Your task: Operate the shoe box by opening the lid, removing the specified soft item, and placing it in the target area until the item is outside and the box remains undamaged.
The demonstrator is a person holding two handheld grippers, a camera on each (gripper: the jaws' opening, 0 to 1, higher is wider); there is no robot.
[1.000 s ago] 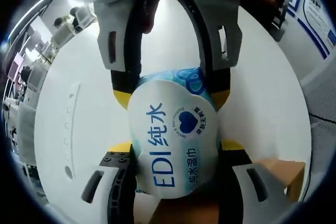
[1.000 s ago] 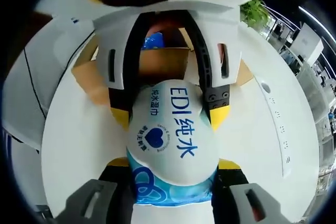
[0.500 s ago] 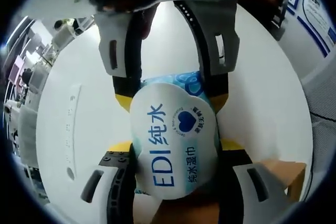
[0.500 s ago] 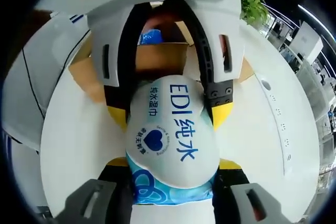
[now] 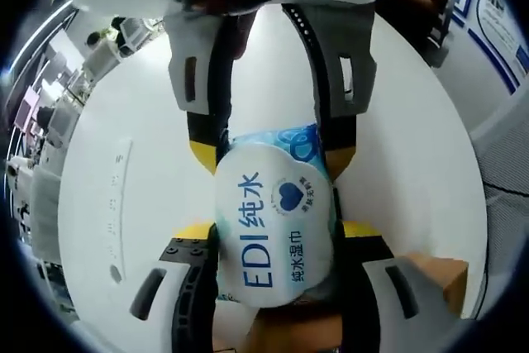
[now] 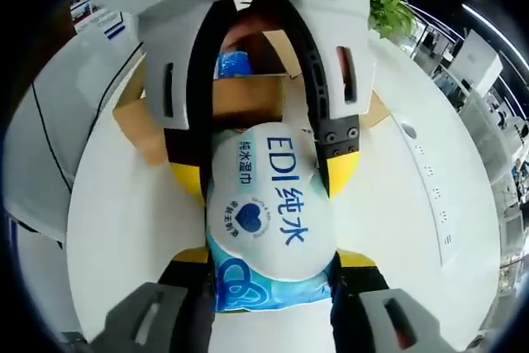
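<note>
Soft white-and-blue plastic: the wet-wipes pack [image 5: 277,233] is held from both ends above the white table [image 5: 149,171].

Nearest in the left gripper view, the left gripper [image 5: 273,233] clamps one end of the pack between its yellow-tipped jaws, and the right gripper [image 5: 269,150] comes in from the top to pinch the far end. In the right gripper view the same pack [image 6: 269,208] sits in the right gripper [image 6: 269,258], with the left gripper [image 6: 264,171] closed on the other end. Beyond it stands the open cardboard shoe box [image 6: 248,101], with something blue inside, possibly another pack; the jaws hide most of it. So the pack appears clear of the box but not set down. The risk: the two grippers pulling apart could stretch or tear the film, and releasing one end early would let the pack swing and slip.
</note>
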